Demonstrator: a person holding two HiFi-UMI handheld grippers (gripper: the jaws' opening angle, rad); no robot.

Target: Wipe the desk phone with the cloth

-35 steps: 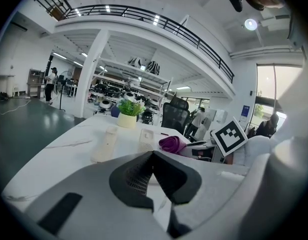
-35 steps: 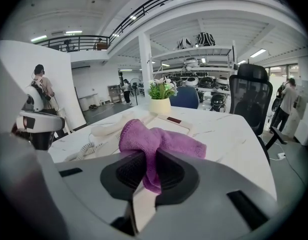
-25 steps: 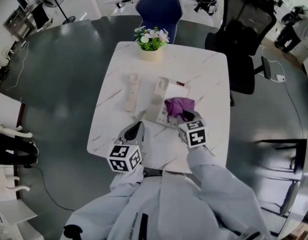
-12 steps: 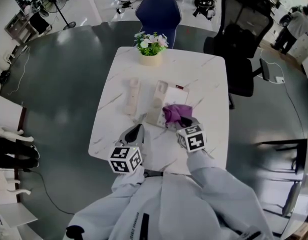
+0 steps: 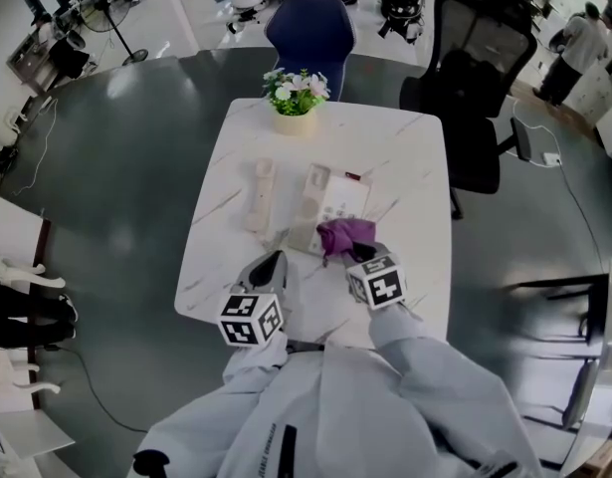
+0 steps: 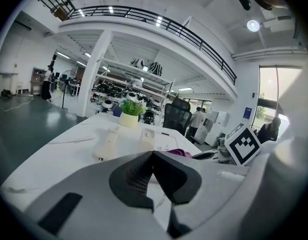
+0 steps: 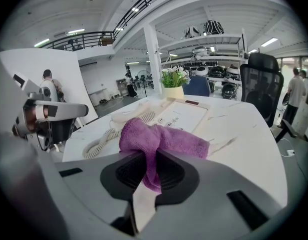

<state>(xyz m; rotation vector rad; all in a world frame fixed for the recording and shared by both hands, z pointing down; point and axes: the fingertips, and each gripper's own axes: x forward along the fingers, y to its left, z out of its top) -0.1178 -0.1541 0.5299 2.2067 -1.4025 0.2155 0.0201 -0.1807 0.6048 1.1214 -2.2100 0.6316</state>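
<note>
The cream desk phone base (image 5: pixel 323 205) lies at the middle of the white marble table (image 5: pixel 405 157). Its handset (image 5: pixel 259 193) rests off the cradle to the left, joined by a coiled cord (image 7: pixel 96 144). My right gripper (image 5: pixel 357 251) is shut on a purple cloth (image 5: pixel 345 233) that lies over the phone's near right corner. In the right gripper view the cloth (image 7: pixel 161 141) bunches between the jaws, with the phone (image 7: pixel 180 115) just beyond. My left gripper (image 5: pixel 269 266) hovers shut and empty at the near left, short of the phone (image 6: pixel 155 141) and handset (image 6: pixel 108 144).
A potted plant (image 5: pixel 297 95) stands at the table's far edge. A blue chair (image 5: pixel 312 28) and a black office chair (image 5: pixel 475 78) stand beyond the table. People stand far off at the right (image 5: pixel 574 48).
My right gripper has drawn the purple cloth toward me across the phone, from its middle to its near right corner. My left gripper has hardly moved.
</note>
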